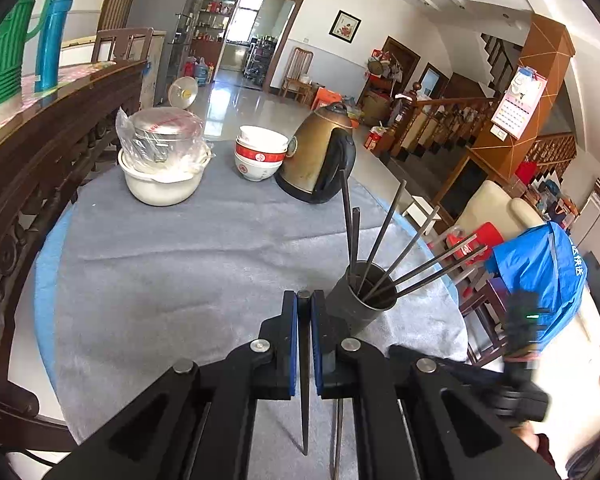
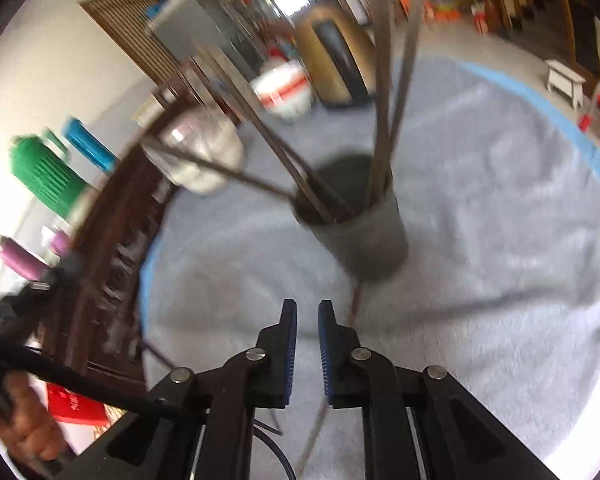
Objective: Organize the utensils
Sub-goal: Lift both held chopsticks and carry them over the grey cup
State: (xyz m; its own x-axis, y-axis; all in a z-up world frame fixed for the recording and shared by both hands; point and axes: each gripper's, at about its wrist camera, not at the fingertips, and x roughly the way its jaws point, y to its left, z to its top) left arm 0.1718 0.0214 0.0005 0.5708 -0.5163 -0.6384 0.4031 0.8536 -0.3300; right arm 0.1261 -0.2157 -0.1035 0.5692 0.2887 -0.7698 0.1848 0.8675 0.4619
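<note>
In the left wrist view the left gripper (image 1: 304, 296) sits at lower centre, its jaws clamped on a single dark chopstick (image 1: 304, 380) that runs down between the blue pads toward the bottom of the frame. Just right of the jaws stands a dark grey cup (image 1: 356, 304) on the counter (image 1: 160, 272), which is covered by a grey cloth; several more chopsticks fan out of the cup toward the upper right. Another chopstick (image 1: 337, 436) lies on the cloth below the cup. Farther back stand a brass kettle (image 1: 320, 152), stacked bowls (image 1: 260, 156) and a wrapped pot (image 1: 164, 148).

In the blurred right wrist view the right gripper (image 2: 307, 308) hangs at lower centre, jaws narrowly parted with nothing between them, the cup (image 2: 360, 236) above them.
</note>
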